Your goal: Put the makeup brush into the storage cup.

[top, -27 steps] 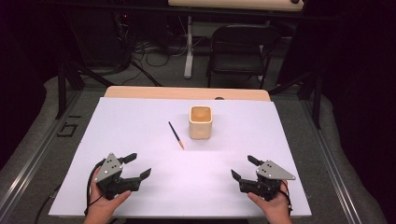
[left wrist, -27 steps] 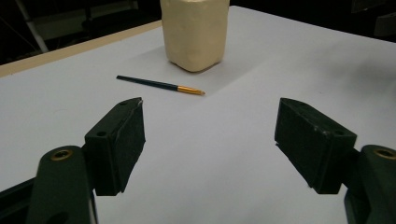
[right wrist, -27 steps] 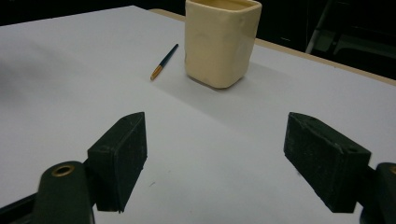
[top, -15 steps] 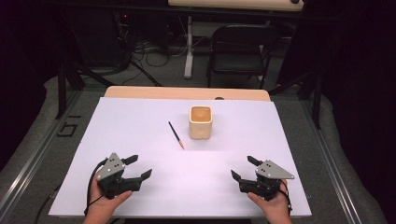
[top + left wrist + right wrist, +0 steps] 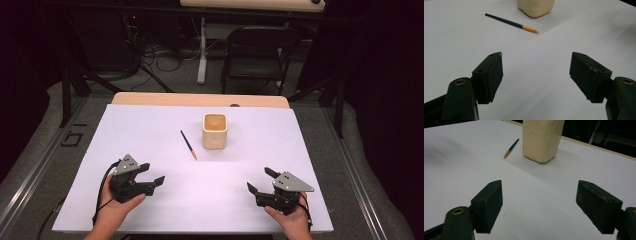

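In the high view, the left gripper (image 5: 153, 179) is hovering at the lower left of the frame and the right gripper (image 5: 259, 182) at the lower right, each with its jaws standing wide apart and nothing between them. The paintbrush (image 5: 189, 145) is lying flat on the white tabletop (image 5: 150, 130) just left of the frame's centre, well apart from both grippers. The cream cup (image 5: 215, 131) is standing upright just beside it to the right, not touching it.
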Tool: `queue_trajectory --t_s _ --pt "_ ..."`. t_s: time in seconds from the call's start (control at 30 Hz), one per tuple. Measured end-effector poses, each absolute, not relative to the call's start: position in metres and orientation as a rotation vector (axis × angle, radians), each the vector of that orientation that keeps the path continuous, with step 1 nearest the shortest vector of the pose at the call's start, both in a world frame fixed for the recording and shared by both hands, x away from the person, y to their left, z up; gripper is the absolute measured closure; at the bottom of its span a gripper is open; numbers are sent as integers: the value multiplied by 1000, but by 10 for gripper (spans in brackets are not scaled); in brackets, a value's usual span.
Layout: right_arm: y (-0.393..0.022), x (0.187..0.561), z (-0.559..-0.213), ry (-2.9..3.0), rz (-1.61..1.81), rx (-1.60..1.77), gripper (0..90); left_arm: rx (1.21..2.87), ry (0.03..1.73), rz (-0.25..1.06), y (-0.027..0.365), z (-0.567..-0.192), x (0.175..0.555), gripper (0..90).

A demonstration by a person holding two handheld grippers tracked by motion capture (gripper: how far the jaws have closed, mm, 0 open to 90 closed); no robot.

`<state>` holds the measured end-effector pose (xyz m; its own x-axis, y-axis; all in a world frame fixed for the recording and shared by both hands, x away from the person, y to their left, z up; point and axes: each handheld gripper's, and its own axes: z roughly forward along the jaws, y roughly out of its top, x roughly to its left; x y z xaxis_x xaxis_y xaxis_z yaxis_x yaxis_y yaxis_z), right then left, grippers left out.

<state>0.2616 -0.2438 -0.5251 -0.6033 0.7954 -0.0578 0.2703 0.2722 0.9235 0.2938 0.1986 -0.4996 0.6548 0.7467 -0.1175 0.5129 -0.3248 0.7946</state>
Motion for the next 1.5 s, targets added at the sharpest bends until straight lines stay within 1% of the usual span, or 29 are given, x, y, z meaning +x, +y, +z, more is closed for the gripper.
queue_trajectory --t_s 0.4,0.8,1.03,1.27,1.5 --pt "-247 262 -526 2029 1310 976 212 2077 1066 320 188 -484 313 283" --pt "-246 263 -527 2028 1313 980 212 2162 1093 314 174 -475 325 284" --pt "-246 263 -528 2036 1310 988 212 2233 1161 237 167 -475 335 284" --pt "-246 263 -528 2041 1303 998 212 2319 1176 236 156 -471 349 300" --pt "-247 264 -529 2041 1305 1007 212 2349 1220 211 146 -473 368 301"
